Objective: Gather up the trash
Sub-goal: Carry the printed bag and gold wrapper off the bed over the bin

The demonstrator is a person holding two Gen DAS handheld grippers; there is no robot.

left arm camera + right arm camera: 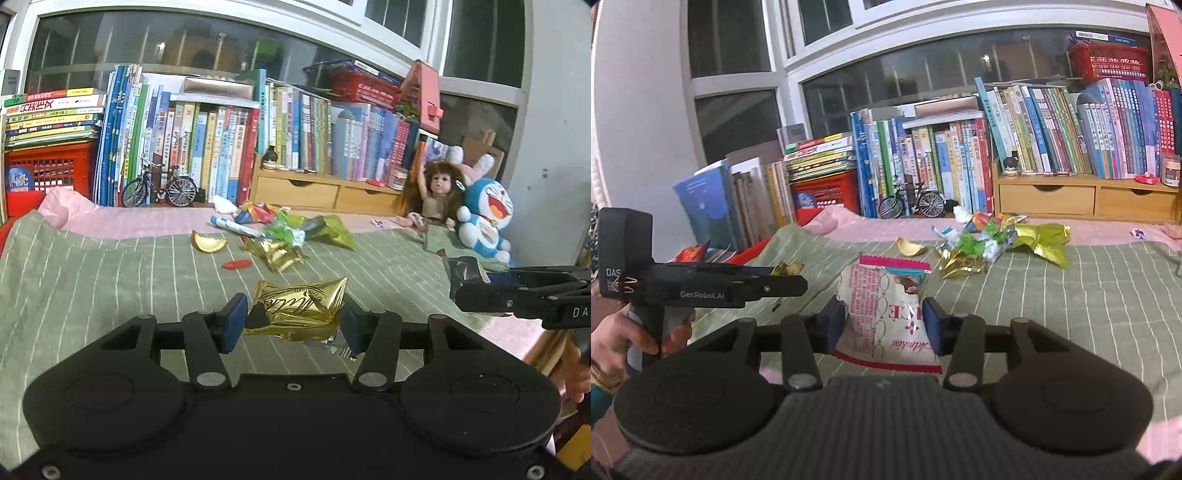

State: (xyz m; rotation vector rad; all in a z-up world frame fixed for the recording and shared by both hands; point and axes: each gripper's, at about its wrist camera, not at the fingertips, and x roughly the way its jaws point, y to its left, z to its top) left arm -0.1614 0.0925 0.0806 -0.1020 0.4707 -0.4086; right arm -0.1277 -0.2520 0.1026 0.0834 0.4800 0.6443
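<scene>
Over the striped bed [110, 280], we see left gripper [293, 325] pinching a gold wrapper [299, 306]; only the right view shows right gripper [884, 325] pinching a pink-white packet [886, 314].

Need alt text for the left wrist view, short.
The left hand-held gripper clamps a gold chocolate wrapper above a green striped bedcover. More wrappers lie ahead, before a row of books.

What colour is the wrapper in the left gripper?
Gold wrapper, left gripper; clearest in the left wrist view.
</scene>
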